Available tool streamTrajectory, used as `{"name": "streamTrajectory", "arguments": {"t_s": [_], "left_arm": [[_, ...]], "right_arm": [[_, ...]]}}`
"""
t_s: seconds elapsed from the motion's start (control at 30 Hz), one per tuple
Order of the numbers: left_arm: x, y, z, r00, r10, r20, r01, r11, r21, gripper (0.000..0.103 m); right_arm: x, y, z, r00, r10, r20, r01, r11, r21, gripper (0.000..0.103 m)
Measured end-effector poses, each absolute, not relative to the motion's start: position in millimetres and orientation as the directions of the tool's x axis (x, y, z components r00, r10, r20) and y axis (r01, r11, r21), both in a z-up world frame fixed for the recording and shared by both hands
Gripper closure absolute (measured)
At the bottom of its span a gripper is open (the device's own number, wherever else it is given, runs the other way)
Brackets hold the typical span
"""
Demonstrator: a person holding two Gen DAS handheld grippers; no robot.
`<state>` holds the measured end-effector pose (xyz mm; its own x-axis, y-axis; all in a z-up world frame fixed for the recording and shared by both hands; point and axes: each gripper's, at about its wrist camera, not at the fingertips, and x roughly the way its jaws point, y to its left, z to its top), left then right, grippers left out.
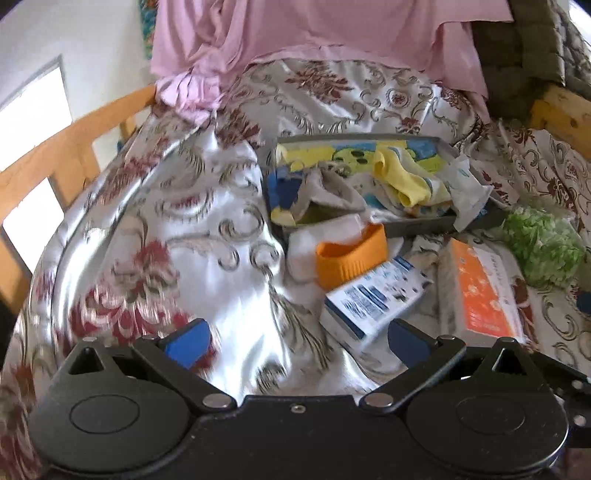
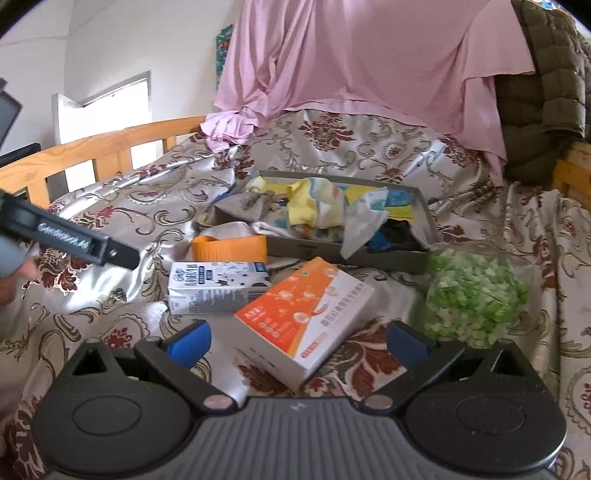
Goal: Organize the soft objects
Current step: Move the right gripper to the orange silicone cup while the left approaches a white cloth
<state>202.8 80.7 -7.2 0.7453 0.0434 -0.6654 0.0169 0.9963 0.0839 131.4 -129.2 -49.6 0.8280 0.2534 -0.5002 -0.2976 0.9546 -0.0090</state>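
Observation:
A shallow grey tray (image 1: 417, 223) (image 2: 423, 206) lies on the bedspread, filled with soft cloths: a yellow cloth (image 1: 400, 177) (image 2: 301, 206), a grey one (image 1: 332, 188) and white tissue (image 2: 364, 221). In front of it lie an orange-capped white item (image 1: 351, 256) (image 2: 229, 247), a blue-and-white carton (image 1: 373, 295) (image 2: 218, 288), an orange-and-white box (image 1: 484, 291) (image 2: 306, 314) and a bag of green pieces (image 1: 543, 243) (image 2: 472, 295). My left gripper (image 1: 295, 341) is open above the bedspread, left of the carton. My right gripper (image 2: 297, 341) is open over the orange box.
A floral satin bedspread (image 1: 207, 221) (image 2: 147, 206) covers the bed. Pink sheets (image 1: 314, 29) (image 2: 351, 66) hang behind, with an olive quilted jacket (image 2: 546, 92) at right. A wooden bed rail (image 1: 66, 147) (image 2: 110, 147) runs along the left. The left gripper's arm (image 2: 81, 243) shows at far left.

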Motion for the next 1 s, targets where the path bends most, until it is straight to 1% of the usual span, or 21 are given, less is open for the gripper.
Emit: {"name": "streamTrajectory", "arguments": {"t_s": [0.13, 0.2, 0.37, 0.47, 0.7, 0.83, 1.0], "left_arm": [[211, 95, -11, 0.776, 0.037, -0.630, -0.017, 0.999, 0.038, 0.001], [213, 102, -10, 0.791, 0.043, -0.610, -0.042, 0.999, 0.016, 0.001], [227, 122, -8, 0.801, 0.038, -0.598, -0.085, 0.995, -0.051, 0.001], [235, 130, -10, 0.804, 0.025, -0.595, -0.097, 0.991, -0.089, 0.001], [253, 138, -17, 0.818, 0.010, -0.575, -0.086, 0.991, -0.105, 0.001], [264, 143, -23, 0.824, -0.054, -0.564, -0.042, 0.987, -0.156, 0.001], [285, 155, -27, 0.838, -0.183, -0.514, 0.050, 0.964, -0.262, 0.001]], "right_arm": [[137, -124, -53, 0.818, 0.289, -0.497, -0.332, 0.943, 0.003, 0.000], [141, -120, -56, 0.805, 0.300, -0.511, -0.348, 0.937, 0.001, 0.000], [155, -109, -56, 0.782, 0.303, -0.544, -0.365, 0.931, -0.006, 0.000], [160, -105, -50, 0.796, 0.305, -0.522, -0.364, 0.931, -0.011, 0.000], [180, -91, -38, 0.815, 0.319, -0.484, -0.376, 0.926, -0.023, 0.000], [192, -83, -41, 0.808, 0.323, -0.493, -0.386, 0.922, -0.027, 0.000], [211, -72, -44, 0.793, 0.317, -0.520, -0.392, 0.919, -0.037, 0.000]]}}
